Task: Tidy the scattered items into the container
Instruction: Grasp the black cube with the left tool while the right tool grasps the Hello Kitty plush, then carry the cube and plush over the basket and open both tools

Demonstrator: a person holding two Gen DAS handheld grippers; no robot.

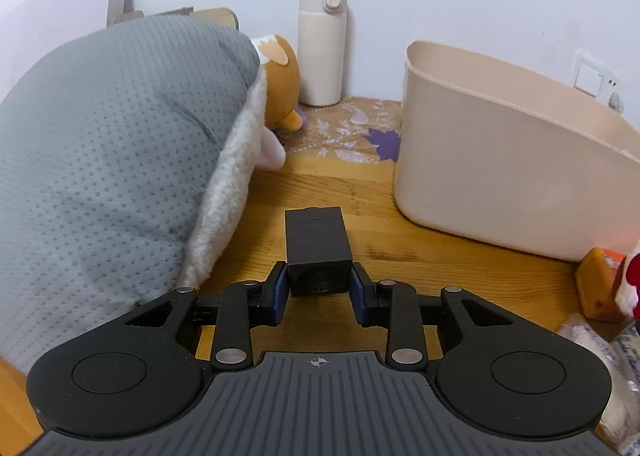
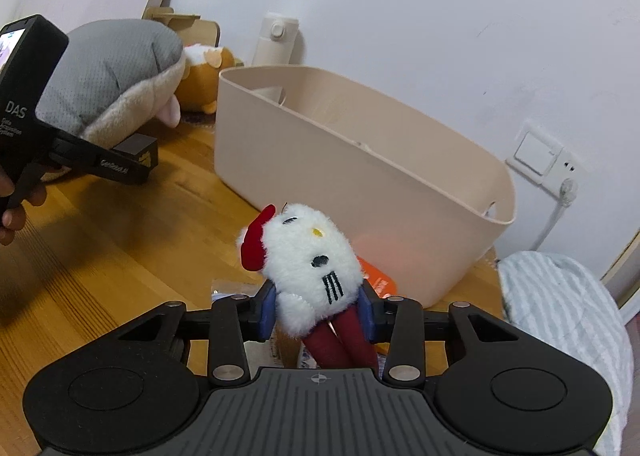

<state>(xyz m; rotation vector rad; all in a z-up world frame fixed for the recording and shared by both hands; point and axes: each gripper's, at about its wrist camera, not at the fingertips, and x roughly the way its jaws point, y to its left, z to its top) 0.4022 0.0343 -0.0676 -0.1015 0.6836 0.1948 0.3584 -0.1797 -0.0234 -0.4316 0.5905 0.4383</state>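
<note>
The container (image 2: 360, 160) was a beige, oval-walled plastic bin with a smooth rim and a cut-out handle at its end, standing on the wooden counter (image 2: 120, 224) against the white wall; in the right wrist view it filled the centre and right of the frame, and in the left wrist view (image 1: 500, 176) it sat at the right. In the lower centre of the left wrist view the left gripper (image 1: 319, 280) was clamped on a small black box (image 1: 318, 248), a matt rectangular block with a round recess on its near face, its blue-padded fingers (image 1: 280, 288) pressed against the two sides and set narrow. In the lower centre of the right wrist view the right gripper (image 2: 318, 308) gripped a white plush cat (image 2: 308, 260) with a red bow, a yellow nose, stitched black eyes and whiskers and dark red legs hanging toward the camera; the fingers (image 2: 267, 308) squeezed its fluffy body from both sides, just in front of the container's near wall. A grey cushion (image 1: 120, 144) filled the left of the left wrist view, with an orange plush toy (image 1: 282, 72) behind it and a cream bottle (image 1: 322, 44) upright by the wall at upper centre.
</note>
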